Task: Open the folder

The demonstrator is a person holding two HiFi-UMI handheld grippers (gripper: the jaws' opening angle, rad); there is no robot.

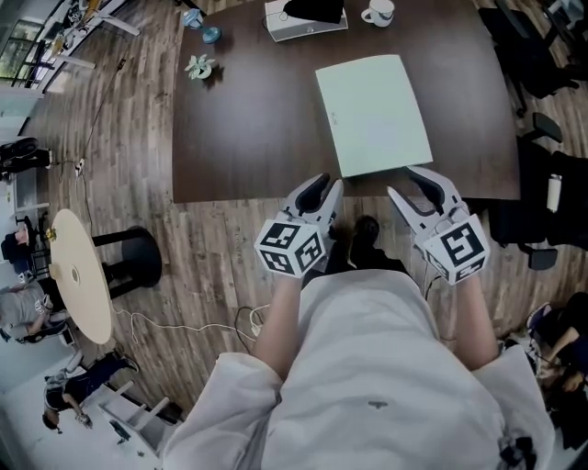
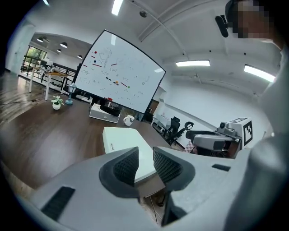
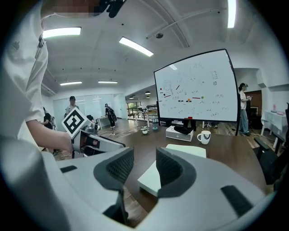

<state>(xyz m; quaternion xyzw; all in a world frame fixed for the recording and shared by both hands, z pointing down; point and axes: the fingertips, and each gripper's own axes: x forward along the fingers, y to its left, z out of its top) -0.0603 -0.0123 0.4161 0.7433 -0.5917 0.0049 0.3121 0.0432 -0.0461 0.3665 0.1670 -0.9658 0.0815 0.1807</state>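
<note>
A pale green closed folder (image 1: 372,115) lies flat on the dark brown table (image 1: 248,119), its near end close to the table's front edge. My left gripper (image 1: 326,184) hovers at that front edge, just left of the folder's near corner, jaws open with nothing between them. My right gripper (image 1: 411,181) hovers by the folder's near right corner, also open and empty. In the left gripper view the folder (image 2: 124,144) lies just beyond the jaws. In the right gripper view the folder (image 3: 176,164) shows past the jaws, and the left gripper (image 3: 97,142) is to the side.
At the table's far side stand a white box (image 1: 305,18) with a black thing on it, a white mug (image 1: 378,12) and a small plant (image 1: 199,66). Office chairs (image 1: 542,55) crowd the right side. A round pale table (image 1: 81,274) stands left. A whiteboard (image 2: 117,74) stands behind.
</note>
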